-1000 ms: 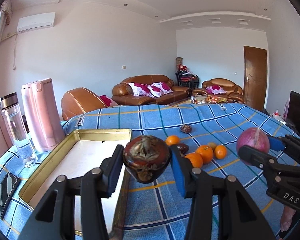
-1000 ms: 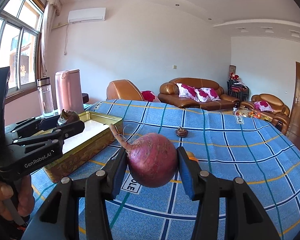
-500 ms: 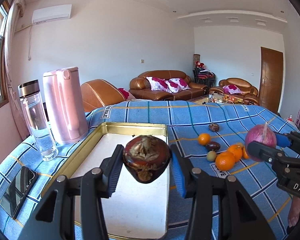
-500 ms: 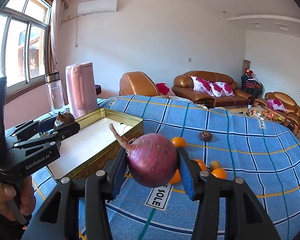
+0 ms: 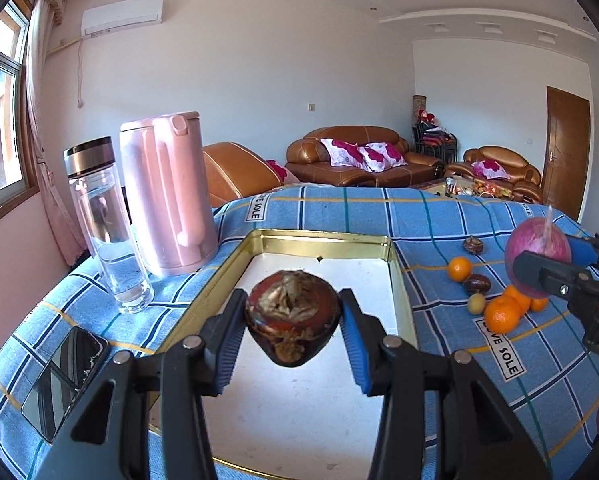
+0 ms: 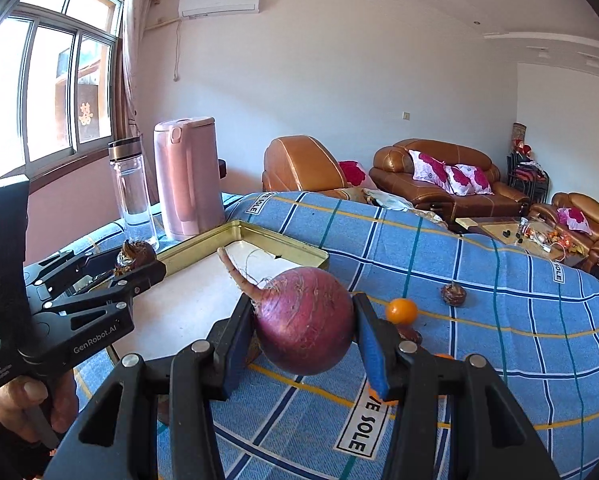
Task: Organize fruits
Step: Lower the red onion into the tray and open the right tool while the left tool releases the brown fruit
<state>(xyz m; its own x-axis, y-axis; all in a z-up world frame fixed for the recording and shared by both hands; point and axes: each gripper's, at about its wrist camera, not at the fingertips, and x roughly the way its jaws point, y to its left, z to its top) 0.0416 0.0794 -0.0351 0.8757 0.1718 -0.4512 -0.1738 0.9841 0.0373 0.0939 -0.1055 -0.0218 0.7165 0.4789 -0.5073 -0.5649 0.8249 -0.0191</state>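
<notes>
Left gripper point(image 5: 293, 330) clamps dark mangosteen point(image 5: 292, 317) above tray point(image 5: 326, 239). Right gripper point(image 6: 304, 338) clamps purple radish point(image 6: 305, 322) beside tray rim, over 2 oranges point(image 5: 501, 314). Risks: round radish slipping from pads, bruising oranges; grippers colliding.

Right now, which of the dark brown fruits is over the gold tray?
The one clamped in the left claw: that dark brown fruit hangs above the gold tray. The other two lie on the blue cloth, right of the tray.
</notes>
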